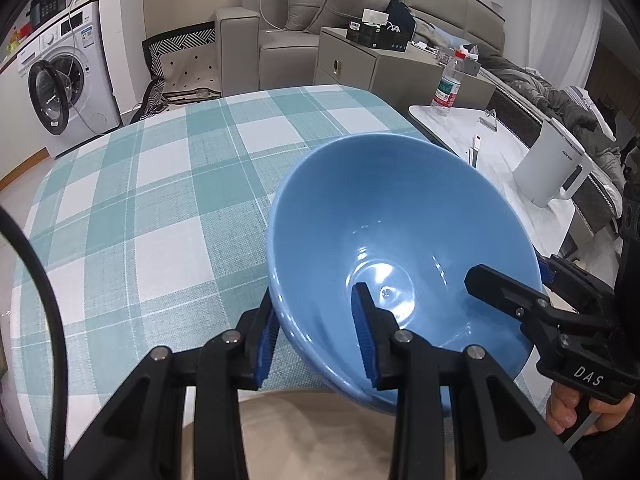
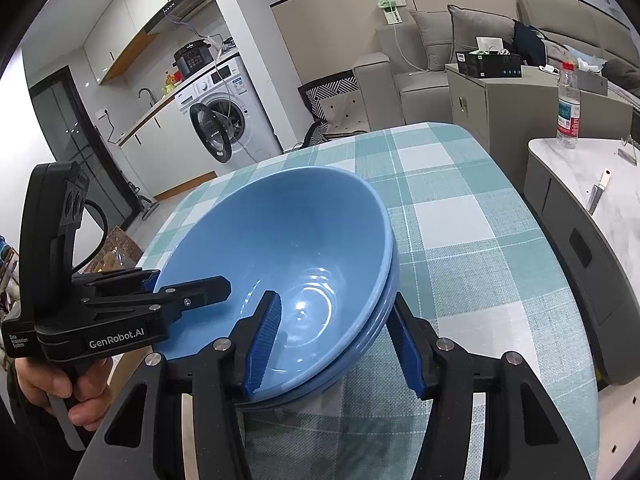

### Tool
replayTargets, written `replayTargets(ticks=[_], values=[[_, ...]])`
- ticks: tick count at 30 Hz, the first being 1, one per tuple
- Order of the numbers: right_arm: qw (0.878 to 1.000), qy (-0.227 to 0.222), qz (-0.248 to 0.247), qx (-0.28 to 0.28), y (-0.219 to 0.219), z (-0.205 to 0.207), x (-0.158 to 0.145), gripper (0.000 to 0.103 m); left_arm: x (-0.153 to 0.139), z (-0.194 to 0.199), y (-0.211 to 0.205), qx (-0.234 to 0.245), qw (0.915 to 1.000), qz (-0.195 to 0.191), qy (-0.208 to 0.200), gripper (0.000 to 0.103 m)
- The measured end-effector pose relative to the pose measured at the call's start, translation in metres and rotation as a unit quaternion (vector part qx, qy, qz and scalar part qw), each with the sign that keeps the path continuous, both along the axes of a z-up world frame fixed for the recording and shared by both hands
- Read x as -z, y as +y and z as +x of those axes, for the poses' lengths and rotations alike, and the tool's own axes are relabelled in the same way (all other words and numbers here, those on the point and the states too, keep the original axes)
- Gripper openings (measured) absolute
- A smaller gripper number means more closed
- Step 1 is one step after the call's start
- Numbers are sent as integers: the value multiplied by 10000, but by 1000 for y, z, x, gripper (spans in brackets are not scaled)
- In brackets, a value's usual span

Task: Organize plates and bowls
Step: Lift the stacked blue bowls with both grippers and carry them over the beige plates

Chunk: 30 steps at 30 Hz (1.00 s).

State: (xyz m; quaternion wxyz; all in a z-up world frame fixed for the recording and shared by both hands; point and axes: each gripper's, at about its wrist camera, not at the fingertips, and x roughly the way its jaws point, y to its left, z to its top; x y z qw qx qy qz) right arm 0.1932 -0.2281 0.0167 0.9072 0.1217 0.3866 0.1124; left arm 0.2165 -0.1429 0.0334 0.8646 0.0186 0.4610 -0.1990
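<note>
- Holding a stack of blue bowls [image 2: 280, 240] at the near edge of the checked table [image 1: 160, 200], tilted, open side up and toward the cameras.
- Nested already: counting at least two rims, perhaps three, one inside another in the right wrist view.
- Pinching the near wall of the stack with the left gripper [image 1: 314, 294], one blue pad inside, one outside, set fairly close together.
- Straddling the opposite rim with the right gripper [image 2: 334, 298], spread wider, inner pad against the bowl's inside, outer pad up against the stack's outside; looks like a clamp on the whole stack.
- Hard to say whether resting on the cloth or lifted clear; underside hidden.
- Judging progress: stacking of bowls looks done, still needing a final place for the stack.
- No plates in sight anywhere, so nothing to tell about that half of the job.
- Reading "DAS" in white on the right gripper's body.
- Reading "GenRobot.AI" on the left gripper, plus small "Data Acquisition System" beside it.
- Too small to read: label on the water bottle [image 1: 448, 88], dark print on the white kettle [image 1: 556, 164].
</note>
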Motion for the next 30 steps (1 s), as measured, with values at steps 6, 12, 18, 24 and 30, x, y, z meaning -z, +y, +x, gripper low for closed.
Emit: replayTargets(ticks=[6,12,18,24,30], values=[[10000,-19,-16,-1,2,-2,-2,56,-2,-2,1,-29,10000,4,-14,34],[10000,-92,-24,25,1,-5,-7,56,-8,-5,0,-37,10000,-16,-75,34],[9998,-193,-12,16,1,-10,-16,56,-17,-9,1,-50,9998,-26,-168,34],[9996,-284,-9,-43,4,-16,-24,56,-28,-15,6,-103,9995,-49,-281,34],[9992,-368,-31,-127,11,-21,-31,56,-38,-23,13,-172,9991,-60,-387,34]])
